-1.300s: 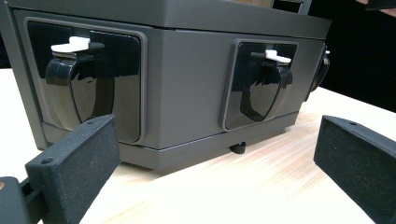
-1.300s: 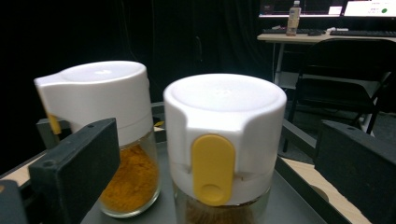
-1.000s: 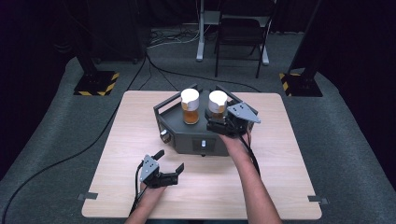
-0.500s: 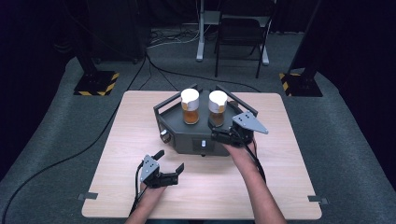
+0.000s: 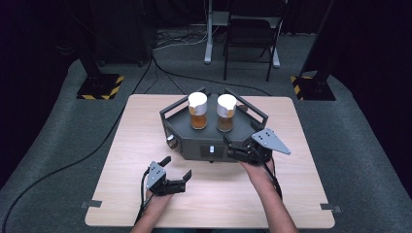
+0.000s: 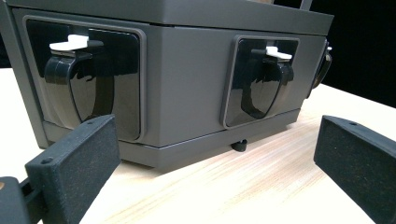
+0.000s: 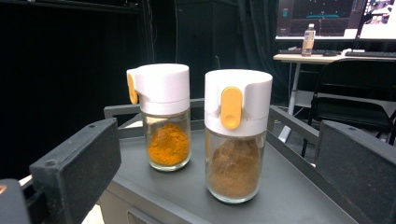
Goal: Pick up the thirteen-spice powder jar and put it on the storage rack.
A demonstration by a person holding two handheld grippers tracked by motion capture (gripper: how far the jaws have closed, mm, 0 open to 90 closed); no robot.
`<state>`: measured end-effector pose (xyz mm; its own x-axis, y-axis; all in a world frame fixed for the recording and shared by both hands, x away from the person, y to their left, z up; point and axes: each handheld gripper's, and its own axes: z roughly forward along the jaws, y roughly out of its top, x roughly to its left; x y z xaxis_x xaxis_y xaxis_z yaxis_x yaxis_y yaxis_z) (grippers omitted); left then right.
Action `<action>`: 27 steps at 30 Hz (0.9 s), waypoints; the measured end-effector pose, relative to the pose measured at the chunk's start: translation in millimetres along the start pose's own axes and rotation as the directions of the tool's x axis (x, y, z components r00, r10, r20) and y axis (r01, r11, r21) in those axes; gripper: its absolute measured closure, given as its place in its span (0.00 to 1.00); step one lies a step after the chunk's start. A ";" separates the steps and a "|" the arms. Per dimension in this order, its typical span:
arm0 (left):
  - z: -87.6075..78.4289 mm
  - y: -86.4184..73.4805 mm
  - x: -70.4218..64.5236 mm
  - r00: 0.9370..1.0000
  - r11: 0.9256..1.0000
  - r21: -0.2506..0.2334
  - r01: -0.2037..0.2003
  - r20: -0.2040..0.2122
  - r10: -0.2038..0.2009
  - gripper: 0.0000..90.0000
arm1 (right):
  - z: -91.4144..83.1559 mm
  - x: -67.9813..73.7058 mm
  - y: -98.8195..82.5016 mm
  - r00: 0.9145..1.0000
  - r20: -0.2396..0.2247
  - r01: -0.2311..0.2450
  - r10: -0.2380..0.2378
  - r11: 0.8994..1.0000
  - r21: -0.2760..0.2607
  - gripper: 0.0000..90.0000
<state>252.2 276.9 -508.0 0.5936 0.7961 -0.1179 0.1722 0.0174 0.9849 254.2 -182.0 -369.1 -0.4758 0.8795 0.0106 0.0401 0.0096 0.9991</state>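
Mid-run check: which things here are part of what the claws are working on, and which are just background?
In play:
- right claw, open, at the dark grey stand
- left claw, open, facing the stand's front
- orange-powder jar
- brown-powder jar

Just about:
- folding chair
- floor cables
- bottle on far desk

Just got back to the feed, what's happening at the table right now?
A person holds a gripper in each hand at a light wooden table. On it sits a dark grey angular box with two white-capped glass spice jars on top, one of orange powder, one of brown powder. The right gripper is at the box's front right corner, jaws open and facing the jars, holding nothing. The left gripper hovers open above the table in front of the box.
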 end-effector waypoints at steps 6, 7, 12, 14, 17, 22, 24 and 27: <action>0.2 0.7 -0.4 1.000 1.000 0.005 -0.006 0.000 0.006 0.00 | -7.9 1.9 -9.0 1.000 0.001 0.015 -0.015 1.000 0.003 0.00; 0.3 0.8 -0.5 1.000 1.000 0.006 -0.006 -0.001 0.006 0.00 | -9.9 2.2 -11.4 1.000 0.000 0.011 -0.011 1.000 0.000 0.00; 0.4 0.6 -0.2 1.000 1.000 0.005 0.000 -0.002 0.000 0.00 | -22.3 1.2 -25.4 1.000 -0.005 -0.003 0.003 1.000 -0.013 0.00; 0.3 0.6 -0.2 1.000 1.000 0.005 0.000 -0.002 0.000 0.00 | -24.1 0.9 -27.2 1.000 -0.003 -0.002 0.002 1.000 -0.011 0.00; 0.5 0.8 -0.5 1.000 1.000 0.007 -0.003 -0.001 0.003 0.00 | -28.8 -1.1 -33.4 1.000 0.006 -0.005 0.005 1.000 -0.004 0.00; 0.7 1.0 -1.2 1.000 1.000 0.009 -0.008 -0.001 0.008 0.00 | -36.6 -5.0 -43.7 1.000 0.022 0.004 -0.004 1.000 0.016 0.00; 0.6 1.0 -1.4 1.000 1.000 0.009 -0.008 -0.003 0.008 0.00 | -40.0 -6.6 -48.0 1.000 0.026 0.003 -0.004 1.000 0.024 0.00; 0.5 1.0 -1.6 1.000 1.000 0.009 -0.007 -0.005 0.007 0.00 | -44.5 -8.5 -54.5 0.999 0.036 0.008 -0.010 0.999 0.039 0.00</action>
<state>251.8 275.3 -506.9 0.5910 0.7990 -0.1108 0.1753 0.0068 0.9845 216.9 -211.2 -421.9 -0.4441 0.8960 -0.0006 0.0699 0.0353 0.9969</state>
